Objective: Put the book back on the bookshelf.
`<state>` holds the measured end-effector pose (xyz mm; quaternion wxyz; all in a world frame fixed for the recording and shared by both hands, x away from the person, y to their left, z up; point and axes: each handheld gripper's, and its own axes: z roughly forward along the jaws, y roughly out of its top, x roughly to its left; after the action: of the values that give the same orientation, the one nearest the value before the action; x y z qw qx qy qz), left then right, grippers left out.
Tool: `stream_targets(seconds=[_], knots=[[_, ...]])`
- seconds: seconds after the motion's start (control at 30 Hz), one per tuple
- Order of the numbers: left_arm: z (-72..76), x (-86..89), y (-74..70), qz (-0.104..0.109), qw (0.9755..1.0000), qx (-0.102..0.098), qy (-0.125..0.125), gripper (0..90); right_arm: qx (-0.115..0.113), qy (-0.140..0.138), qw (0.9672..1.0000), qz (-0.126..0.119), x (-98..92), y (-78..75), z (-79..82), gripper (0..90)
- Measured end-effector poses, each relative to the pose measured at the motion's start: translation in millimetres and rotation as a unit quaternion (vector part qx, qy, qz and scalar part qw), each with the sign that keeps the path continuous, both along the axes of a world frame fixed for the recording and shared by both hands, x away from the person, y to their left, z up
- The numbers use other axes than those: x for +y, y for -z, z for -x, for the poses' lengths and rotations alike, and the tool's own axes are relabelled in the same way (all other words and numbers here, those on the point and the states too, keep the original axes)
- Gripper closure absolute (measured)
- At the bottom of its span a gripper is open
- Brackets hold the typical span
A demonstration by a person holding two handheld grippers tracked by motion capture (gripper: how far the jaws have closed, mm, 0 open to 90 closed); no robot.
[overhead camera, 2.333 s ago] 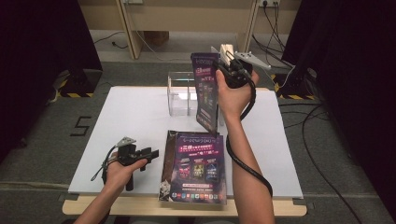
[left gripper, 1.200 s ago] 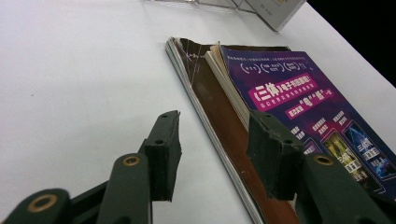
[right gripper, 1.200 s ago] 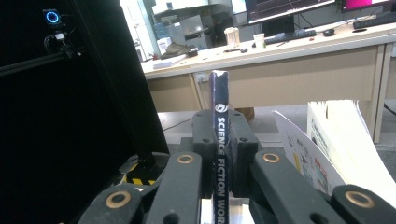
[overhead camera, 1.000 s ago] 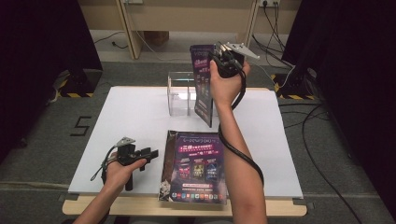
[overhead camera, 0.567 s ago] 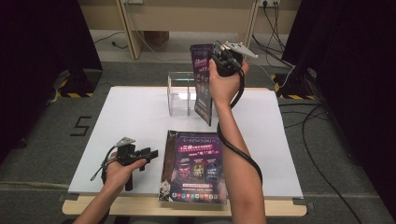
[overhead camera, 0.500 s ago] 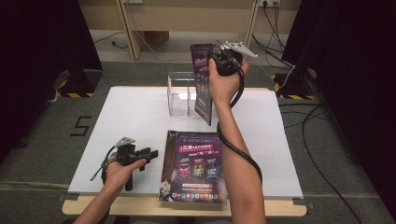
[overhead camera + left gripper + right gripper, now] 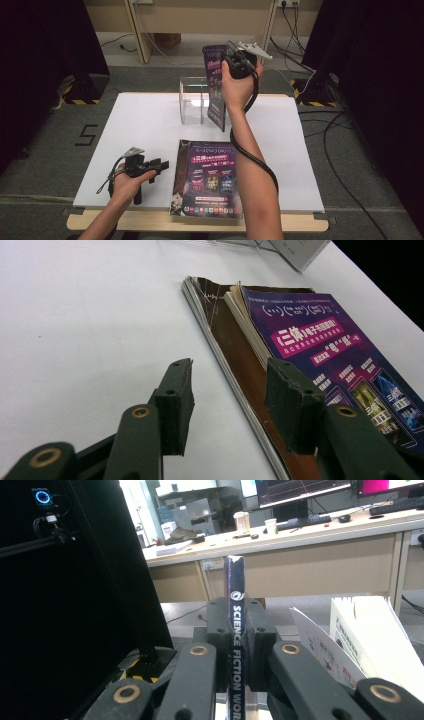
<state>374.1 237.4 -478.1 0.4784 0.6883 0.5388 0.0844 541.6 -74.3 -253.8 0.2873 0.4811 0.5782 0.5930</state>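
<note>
Thin purple paperback magazine (image 7: 216, 85), light and floppy, clamped at spine by right gripper (image 7: 235, 59); best pinched near spine. Left gripper (image 7: 159, 165) parted, holding nothing.

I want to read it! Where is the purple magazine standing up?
High view: the raised magazine is held by the right gripper, beside the clear box at the table's far edge.

Held magazine (image 7: 235, 645): spine title cut off by the right gripper view's bottom edge.
Magazine stack (image 7: 320, 370): near end runs past the frame.
Cover print (image 7: 212, 175): too small to read.
</note>
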Motion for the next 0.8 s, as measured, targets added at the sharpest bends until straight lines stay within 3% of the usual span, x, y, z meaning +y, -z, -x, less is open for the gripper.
stream_targets(seconds=[0.8], knots=[[0.0,1.6,-0.1,0.001,1.0000,0.000,-0.002,53.5,0.000,0.011,0.9999,0.011,5.3,2.0,-17.0,84.6]])
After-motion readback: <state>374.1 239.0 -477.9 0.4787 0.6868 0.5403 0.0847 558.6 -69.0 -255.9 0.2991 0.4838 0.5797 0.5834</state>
